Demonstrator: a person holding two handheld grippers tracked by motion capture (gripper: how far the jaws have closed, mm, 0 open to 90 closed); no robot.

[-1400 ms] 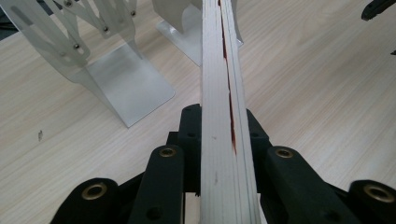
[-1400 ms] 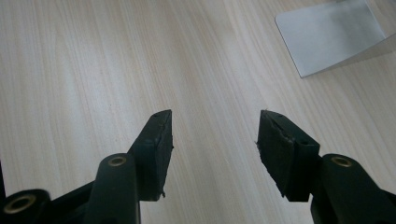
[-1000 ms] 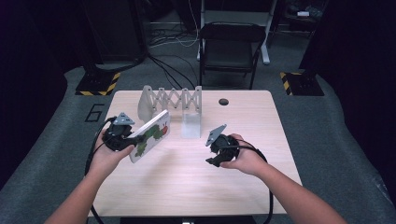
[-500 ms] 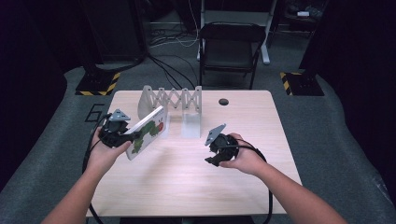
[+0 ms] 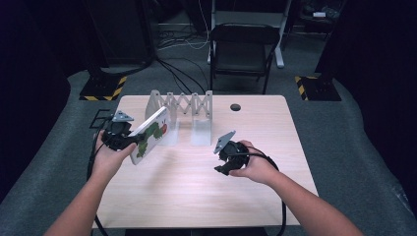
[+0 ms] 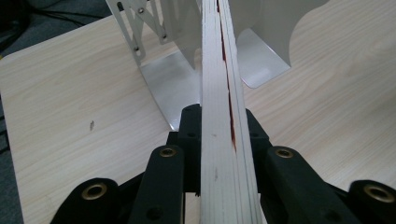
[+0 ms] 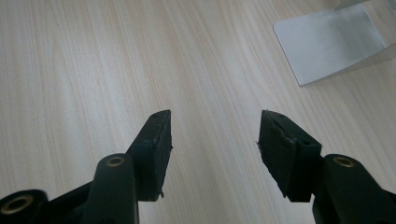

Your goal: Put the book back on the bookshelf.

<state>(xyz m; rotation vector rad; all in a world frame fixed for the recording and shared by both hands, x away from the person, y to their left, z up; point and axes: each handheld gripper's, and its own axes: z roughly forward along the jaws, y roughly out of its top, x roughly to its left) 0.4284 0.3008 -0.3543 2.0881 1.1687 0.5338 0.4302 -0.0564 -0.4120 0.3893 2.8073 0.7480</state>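
Book (image 5: 150, 134), thin white flat board, now nearer metal zigzag rack (image 5: 183, 105), clamped by left gripper (image 5: 132, 141); right gripper (image 5: 222, 167) gapes empty near rack.

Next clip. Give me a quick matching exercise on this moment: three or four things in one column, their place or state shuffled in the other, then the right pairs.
Things
1. left gripper
2. right gripper
3. book
4. metal rack
5. small dark disc

Place or state
A. stands on the table at its far side
B. open, nothing between its fingers
C. lies flat near the far edge
D. shut on the book's edge
E. held tilted above the table

Pairs: 1-D, 2-B, 3-E, 4-A, 5-C
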